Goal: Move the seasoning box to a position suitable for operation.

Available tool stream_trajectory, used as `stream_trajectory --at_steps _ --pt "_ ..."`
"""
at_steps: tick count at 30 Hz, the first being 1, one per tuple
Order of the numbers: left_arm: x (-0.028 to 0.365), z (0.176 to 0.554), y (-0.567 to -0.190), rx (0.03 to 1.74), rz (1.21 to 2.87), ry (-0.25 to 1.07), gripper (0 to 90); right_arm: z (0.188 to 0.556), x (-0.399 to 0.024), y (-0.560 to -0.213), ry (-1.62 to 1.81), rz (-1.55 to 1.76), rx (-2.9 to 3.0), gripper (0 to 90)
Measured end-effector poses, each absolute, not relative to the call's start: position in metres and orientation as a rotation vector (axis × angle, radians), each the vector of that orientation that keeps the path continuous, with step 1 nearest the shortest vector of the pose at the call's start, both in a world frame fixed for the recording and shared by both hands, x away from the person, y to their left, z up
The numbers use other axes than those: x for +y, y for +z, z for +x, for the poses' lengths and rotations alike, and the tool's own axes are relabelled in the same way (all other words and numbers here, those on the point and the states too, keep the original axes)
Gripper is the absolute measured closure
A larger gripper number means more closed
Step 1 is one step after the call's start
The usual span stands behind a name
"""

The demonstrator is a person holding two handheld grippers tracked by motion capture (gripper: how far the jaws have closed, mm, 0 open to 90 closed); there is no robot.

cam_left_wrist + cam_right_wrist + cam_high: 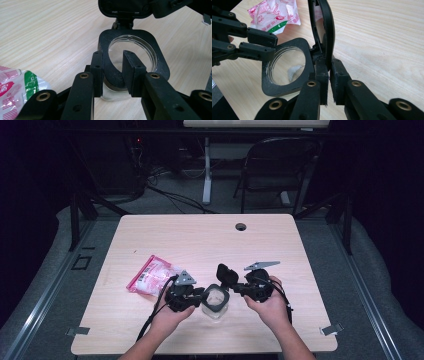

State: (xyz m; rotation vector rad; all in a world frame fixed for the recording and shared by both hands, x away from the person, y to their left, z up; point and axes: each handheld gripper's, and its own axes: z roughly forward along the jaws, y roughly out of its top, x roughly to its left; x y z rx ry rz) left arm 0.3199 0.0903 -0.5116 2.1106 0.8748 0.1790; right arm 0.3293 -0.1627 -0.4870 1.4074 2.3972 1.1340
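bag (153, 276) left of jar (216, 301), tabletop (210, 240) beyond open

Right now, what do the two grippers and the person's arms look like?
Both the left gripper and the right gripper are black, with brass-coloured rivets on their linkages, a grey three-cornered plate on top and a trailing black cable. The forearms are bare, with no sleeves visible.

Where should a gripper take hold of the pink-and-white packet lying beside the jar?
Probably the packet is best pinched at its free far edge, coming from above on the side away from the left gripper. It lies flat and crinkled, so only an edge offers the jaws something thin.
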Motion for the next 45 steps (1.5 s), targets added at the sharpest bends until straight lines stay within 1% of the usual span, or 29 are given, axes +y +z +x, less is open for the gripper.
stream_trajectory --at_steps 26,40,45 --pt "0.088 0.311 -0.512 0.861 2.102 0.173 69.1 0.346 -0.154 -0.488 1.152 1.43 2.381 81.7" --pt "0.088 0.307 -0.512 0.854 2.094 0.151 69.0 0.354 -0.145 -0.489 1.166 1.424 2.369 76.9" --pt "0.089 0.307 -0.512 0.851 2.093 0.154 65.9 0.354 -0.144 -0.488 1.177 1.421 2.372 73.7"
